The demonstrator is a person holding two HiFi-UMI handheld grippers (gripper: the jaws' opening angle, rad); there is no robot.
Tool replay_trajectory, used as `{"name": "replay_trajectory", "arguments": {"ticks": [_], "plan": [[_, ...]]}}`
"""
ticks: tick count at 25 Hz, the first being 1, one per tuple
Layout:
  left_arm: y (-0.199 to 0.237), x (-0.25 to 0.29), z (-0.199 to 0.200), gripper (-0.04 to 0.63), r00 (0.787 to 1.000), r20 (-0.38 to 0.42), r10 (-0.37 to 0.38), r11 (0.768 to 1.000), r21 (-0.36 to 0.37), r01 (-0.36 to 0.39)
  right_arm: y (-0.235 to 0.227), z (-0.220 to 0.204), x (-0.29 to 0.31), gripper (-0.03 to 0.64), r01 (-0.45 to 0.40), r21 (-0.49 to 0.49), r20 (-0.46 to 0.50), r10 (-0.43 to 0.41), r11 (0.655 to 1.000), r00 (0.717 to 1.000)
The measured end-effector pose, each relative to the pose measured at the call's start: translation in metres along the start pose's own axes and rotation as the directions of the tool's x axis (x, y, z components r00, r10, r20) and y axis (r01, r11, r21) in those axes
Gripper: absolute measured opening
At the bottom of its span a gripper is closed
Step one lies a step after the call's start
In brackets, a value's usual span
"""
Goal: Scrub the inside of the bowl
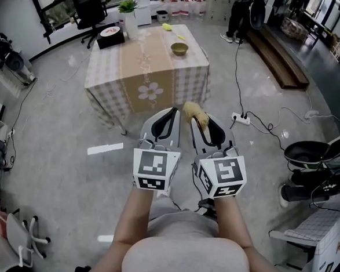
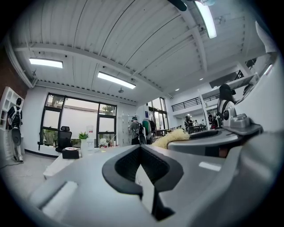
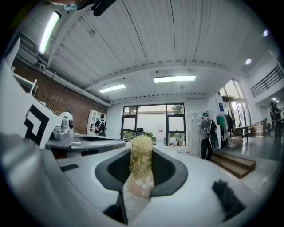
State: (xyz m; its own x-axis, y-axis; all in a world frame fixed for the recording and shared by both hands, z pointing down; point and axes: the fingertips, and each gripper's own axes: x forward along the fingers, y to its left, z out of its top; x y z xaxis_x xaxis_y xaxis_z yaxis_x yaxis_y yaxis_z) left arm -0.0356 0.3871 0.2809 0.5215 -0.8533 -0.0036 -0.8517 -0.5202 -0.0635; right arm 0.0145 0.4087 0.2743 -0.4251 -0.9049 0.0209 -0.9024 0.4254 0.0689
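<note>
Olive bowl point(image 1: 179, 48) on table point(image 1: 107, 76) well ahead — right tool point(image 1: 202, 124) clamped on straw-yellow scrubber point(image 1: 195, 111), left tool point(image 1: 173, 111) closed, empty.

My head camera looks steeply down over the left tool point(image 1: 172, 110) and right tool point(image 1: 198, 120), with the desk point(image 1: 148, 73) well ahead. Each tool camera sits close behind its own jaws, facing level toward the desk, which all three views share.
</note>
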Motion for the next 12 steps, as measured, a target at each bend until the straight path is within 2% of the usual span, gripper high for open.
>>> {"name": "replay_trajectory", "arguments": {"ticks": [12], "plan": [[0.065, 0.053, -0.013, 0.005, 1.0, -0.003, -0.031, 0.997, -0.075, 0.031, -0.01, -0.007, 0.083, 0.098, 0.015, 0.005, -0.038, -0.015, 1.0, 0.999]]}}
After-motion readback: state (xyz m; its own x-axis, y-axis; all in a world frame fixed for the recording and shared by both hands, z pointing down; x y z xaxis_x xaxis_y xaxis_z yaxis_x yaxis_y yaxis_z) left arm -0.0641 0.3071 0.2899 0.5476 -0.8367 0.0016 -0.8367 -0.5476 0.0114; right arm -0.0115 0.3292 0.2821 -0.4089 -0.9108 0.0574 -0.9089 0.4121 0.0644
